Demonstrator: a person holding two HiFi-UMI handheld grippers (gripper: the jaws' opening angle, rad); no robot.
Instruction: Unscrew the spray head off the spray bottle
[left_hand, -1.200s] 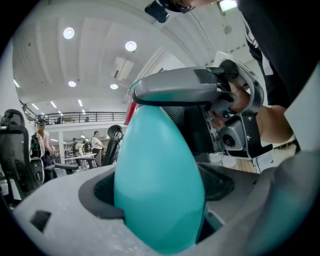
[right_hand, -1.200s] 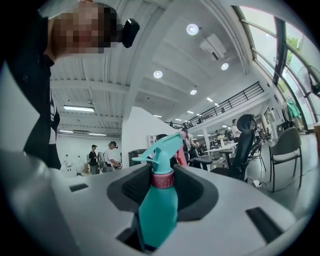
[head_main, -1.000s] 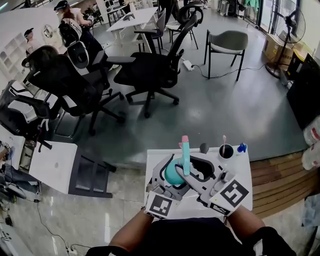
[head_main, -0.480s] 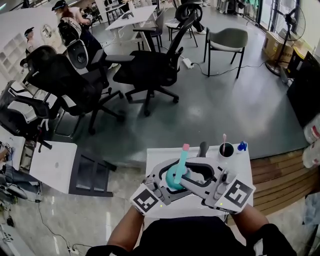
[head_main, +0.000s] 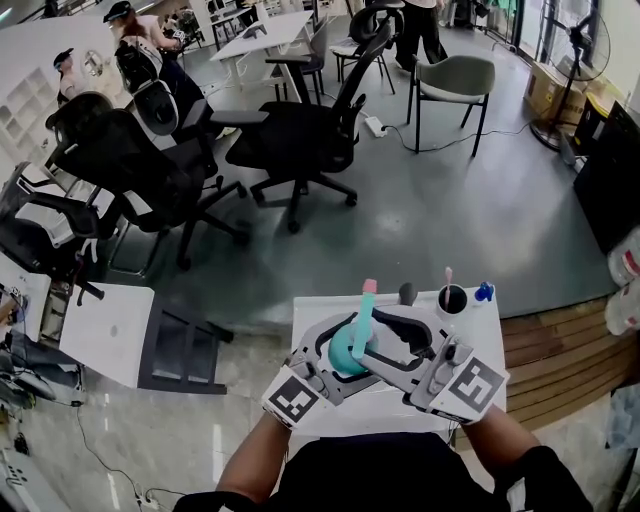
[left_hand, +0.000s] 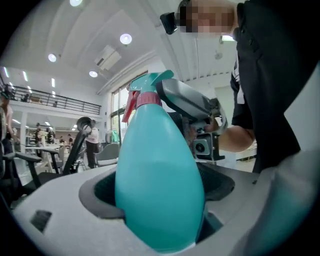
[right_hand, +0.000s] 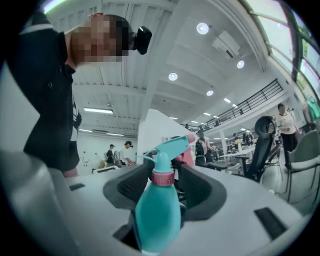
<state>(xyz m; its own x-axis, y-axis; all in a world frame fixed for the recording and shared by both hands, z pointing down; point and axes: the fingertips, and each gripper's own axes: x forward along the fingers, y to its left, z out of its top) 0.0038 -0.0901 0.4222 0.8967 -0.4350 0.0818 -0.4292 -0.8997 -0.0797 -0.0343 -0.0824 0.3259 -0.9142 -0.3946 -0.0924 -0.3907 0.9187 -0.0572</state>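
Fingers (left_hand: 100, 196) of the left gripper (left_hand: 159, 200) were clenched on the teal belly of the spray bottle (left_hand: 160, 165), pads tight against its sides. The bottle sat roughly upright, held above the front of the white worktop (head_main: 482, 340) close to the person's body. Right gripper (right_hand: 165, 189) came in from the other side and crossed over the left one in the head view. Its fingers (right_hand: 131, 187) had just been opening and stood released on either side of the pink collar (right_hand: 162, 177), a gap showing on each side and no pad pressing. Spray head (right_hand: 169, 146) was on the bottle, teal with a pink trigger (left_hand: 129, 106), nozzle pointing away from the person. Marker cubes (head_main: 296, 398) sat at the rear of both grippers, forearms in dark sleeves behind them. Farther back on the worktop were a black cup (head_main: 452, 301) with a pink-tipped stick in it, a small blue item (head_main: 484, 294) just beside it, and a dark grey knob-like thing (head_main: 407, 294). Left of the worktop was a low white table (head_main: 105, 335); to the right, wooden flooring (head_main: 560, 360). Beyond was grey floor with black office chairs (head_main: 300, 140), a grey chair (head_main: 455, 85), a white table (head_main: 265, 35), a standing fan (head_main: 585, 50) and people (head_main: 135, 30) at far left.
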